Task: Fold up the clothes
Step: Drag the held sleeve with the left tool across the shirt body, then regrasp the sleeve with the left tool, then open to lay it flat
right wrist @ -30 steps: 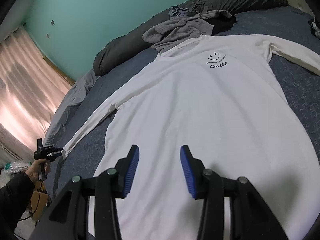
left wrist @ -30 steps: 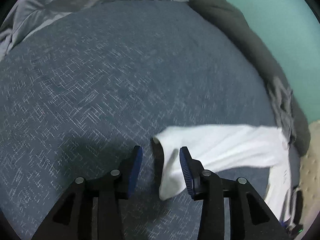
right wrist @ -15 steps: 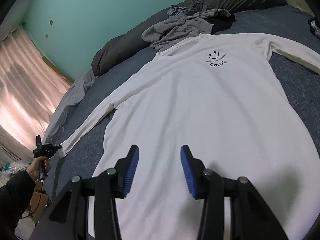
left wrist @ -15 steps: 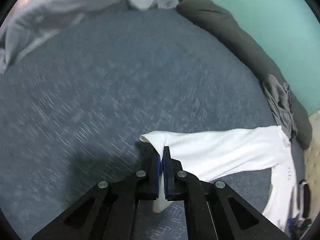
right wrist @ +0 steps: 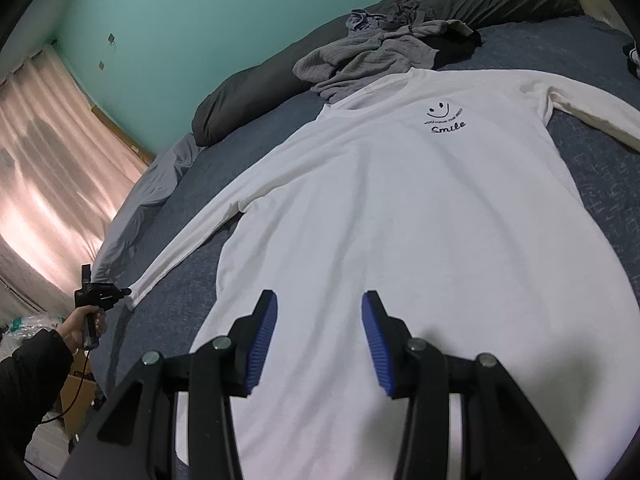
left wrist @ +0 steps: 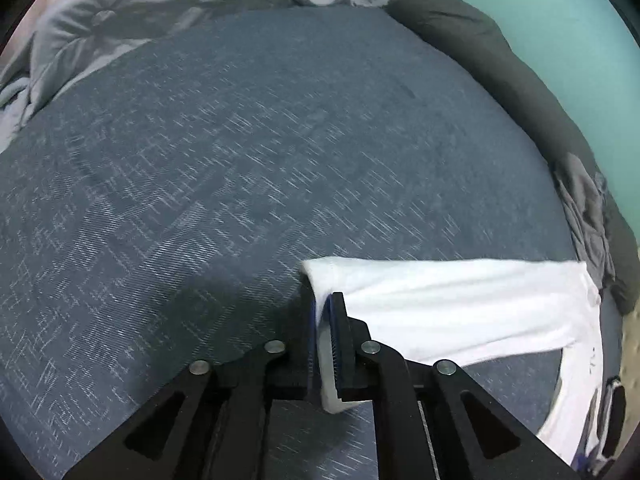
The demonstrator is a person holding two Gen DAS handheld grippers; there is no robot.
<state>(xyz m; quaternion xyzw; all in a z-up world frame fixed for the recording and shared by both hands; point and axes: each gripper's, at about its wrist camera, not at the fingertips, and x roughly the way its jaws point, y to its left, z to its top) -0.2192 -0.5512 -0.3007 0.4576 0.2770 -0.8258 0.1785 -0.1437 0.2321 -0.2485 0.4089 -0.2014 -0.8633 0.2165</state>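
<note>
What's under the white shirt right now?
The white shirt lies flat on the blue-grey bedspread, which shows all around it. The grey clothes pile touches its collar. Anything beneath the body is covered.

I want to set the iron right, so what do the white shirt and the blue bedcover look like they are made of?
The white shirt looks like soft matte cotton knit: it lies limp with gentle wrinkles, and its cuff shows a stitched hem. Probably cotton, though a blend is possible. The blue bedcover looks like a woven, dull fabric with pale crosshatch flecks; its fibre can't be told.
</note>
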